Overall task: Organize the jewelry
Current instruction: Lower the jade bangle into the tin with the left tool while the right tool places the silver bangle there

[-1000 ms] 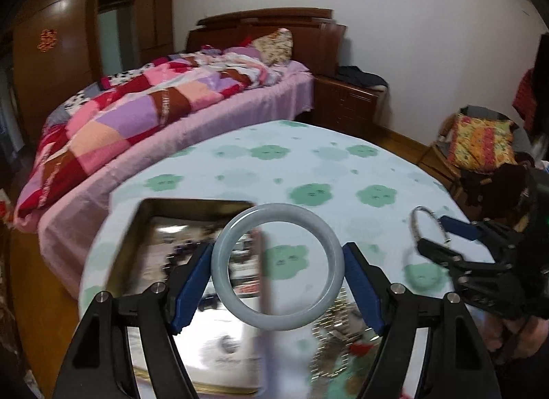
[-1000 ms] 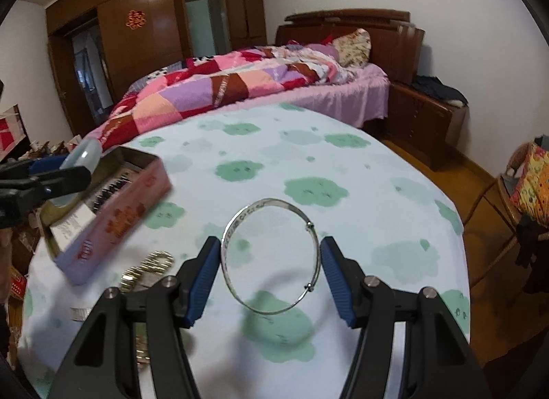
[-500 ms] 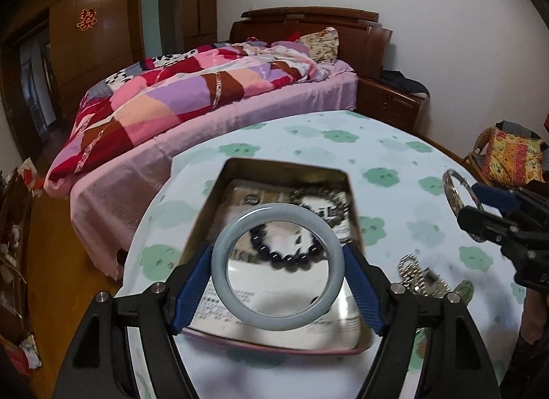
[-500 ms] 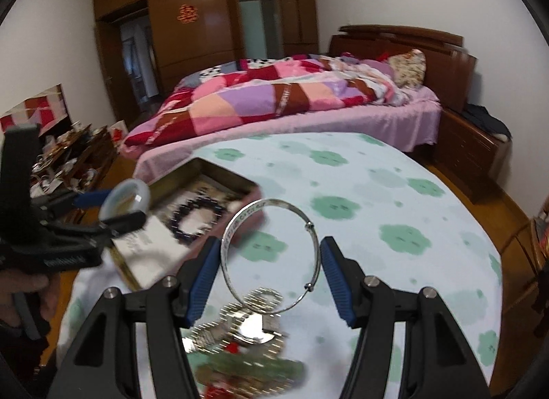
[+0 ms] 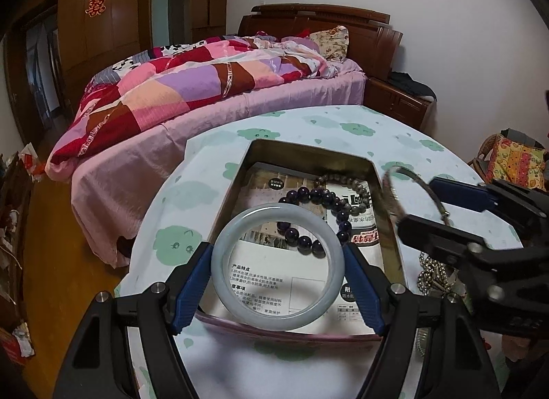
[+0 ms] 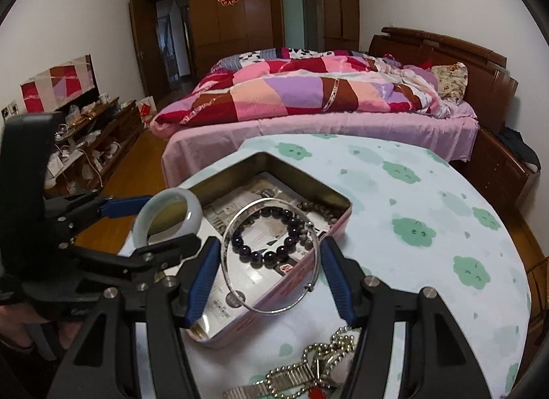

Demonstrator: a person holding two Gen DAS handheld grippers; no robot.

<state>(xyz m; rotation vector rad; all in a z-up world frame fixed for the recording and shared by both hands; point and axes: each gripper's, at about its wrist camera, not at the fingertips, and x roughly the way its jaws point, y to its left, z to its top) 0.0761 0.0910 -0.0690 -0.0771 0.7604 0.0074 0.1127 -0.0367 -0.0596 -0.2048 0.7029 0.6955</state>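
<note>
My left gripper (image 5: 277,267) is shut on a pale jade bangle (image 5: 219,255) and holds it over the near end of an open pink tin (image 5: 389,224). It also shows in the right wrist view (image 6: 164,224), with the bangle (image 6: 192,215) there. My right gripper (image 6: 271,256) is shut on a thin silver bangle (image 6: 240,296), held over the tin (image 6: 298,279); the silver bangle also shows in the left wrist view (image 5: 389,193). Inside the tin lie a dark purple bead bracelet (image 5: 322,198) and a grey-brown bead bracelet (image 5: 357,184) on printed paper.
The tin sits on a round table with a green-flowered cloth (image 6: 429,213). A pile of metal chains and a watch band (image 6: 308,368) lies on the cloth near the right gripper. A bed (image 6: 308,97) stands beyond the table; low shelves (image 6: 85,138) at left.
Both grippers have swung toward the tin and now hold their bangles over it. The right gripper has moved left from above the chain pile to above the tin.
</note>
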